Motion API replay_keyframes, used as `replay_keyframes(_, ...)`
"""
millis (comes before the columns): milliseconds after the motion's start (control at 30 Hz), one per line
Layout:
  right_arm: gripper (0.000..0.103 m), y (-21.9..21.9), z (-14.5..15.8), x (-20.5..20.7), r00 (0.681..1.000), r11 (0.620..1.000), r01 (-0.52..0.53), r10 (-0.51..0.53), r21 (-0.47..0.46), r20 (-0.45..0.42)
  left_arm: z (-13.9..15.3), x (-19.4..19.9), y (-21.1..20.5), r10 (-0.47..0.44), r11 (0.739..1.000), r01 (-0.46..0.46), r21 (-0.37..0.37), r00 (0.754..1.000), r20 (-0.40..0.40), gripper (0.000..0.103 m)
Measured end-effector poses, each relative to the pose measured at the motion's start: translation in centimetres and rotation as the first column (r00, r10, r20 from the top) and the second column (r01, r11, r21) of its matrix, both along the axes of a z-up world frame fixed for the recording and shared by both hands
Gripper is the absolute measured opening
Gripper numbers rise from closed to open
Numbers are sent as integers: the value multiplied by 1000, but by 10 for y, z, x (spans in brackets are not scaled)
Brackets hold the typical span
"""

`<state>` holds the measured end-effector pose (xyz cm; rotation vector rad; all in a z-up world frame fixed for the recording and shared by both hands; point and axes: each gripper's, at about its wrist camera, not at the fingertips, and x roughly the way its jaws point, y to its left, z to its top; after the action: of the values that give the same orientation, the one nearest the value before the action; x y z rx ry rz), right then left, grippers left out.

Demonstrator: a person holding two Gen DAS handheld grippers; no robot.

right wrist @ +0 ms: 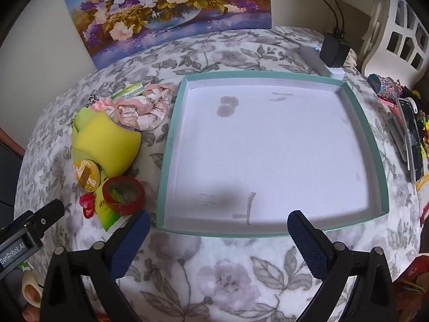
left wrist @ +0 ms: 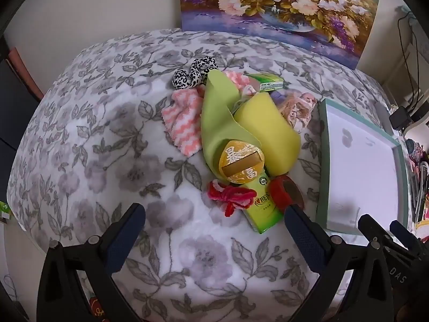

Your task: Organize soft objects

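Note:
A heap of things lies on the flowered blanket (left wrist: 80, 139): a yellow sponge (left wrist: 270, 134) (right wrist: 107, 145), a green cloth (left wrist: 217, 123), a pink-and-white striped cloth (left wrist: 182, 123), a black-and-white scrunchie (left wrist: 193, 75), a pink lace piece (left wrist: 297, 110) (right wrist: 144, 110) and a red fuzzy bow (left wrist: 230, 196). A shallow teal-rimmed tray (right wrist: 171, 139) (left wrist: 324, 161) with a white floor lies to the right of the heap. My left gripper (left wrist: 214, 214) hangs open just short of the heap. My right gripper (right wrist: 218, 222) is open over the tray's near rim, holding nothing.
In the heap are also a gold round tin (left wrist: 241, 161), green tissue packs (left wrist: 265, 209), (left wrist: 268, 81) and a red tape roll (right wrist: 123, 191). A flower painting (right wrist: 166, 13) leans on the back wall. A power strip with a black adapter (right wrist: 335, 51) and a phone (right wrist: 411, 136) lie right of the tray.

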<state>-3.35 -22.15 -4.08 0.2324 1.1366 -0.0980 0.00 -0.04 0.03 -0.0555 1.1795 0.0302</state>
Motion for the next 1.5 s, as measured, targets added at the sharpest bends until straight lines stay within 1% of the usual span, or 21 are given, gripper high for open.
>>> replay_keyframes(67,103,0,0,0,1000,1000,0,0,-1,1,0,0,0,-15,1000,15,7,1000,4,103)
replay_keyframes(100,103,0,0,0,1000,1000,1,-1,0,1,-1,1,4,1,1000,-1,11,1000,-8,103)
replay_keyframes(267,103,0,-1,0,1000,1000,2,-2,1,2,-2,4,14,-7,1000,7,23,1000,-8,103)
replay_keyframes(333,103,1,2,1,1000,1000,0,0,3,0,-1,0,0,16,999,-16,47,1000,-5,103)
replay_keyframes(433,103,4,6,2,1000,1000,2,-2,2,-2,-2,0,0,17,999,-17,50,1000,-6,103)
replay_keyframes(467,103,2,1,0,1000,1000,4,-4,2,-2,-2,0,1,18,999,-17,50,1000,-7,103)
replay_keyframes(667,103,-1,-3,1,1000,1000,10,-10,1,-6,-2,0,1,23,997,-22,69,1000,-7,103)
replay_keyframes(1500,103,-3,-4,0,1000,1000,17,-17,-6,-21,-5,0,4,32,995,-30,99,999,-15,103)
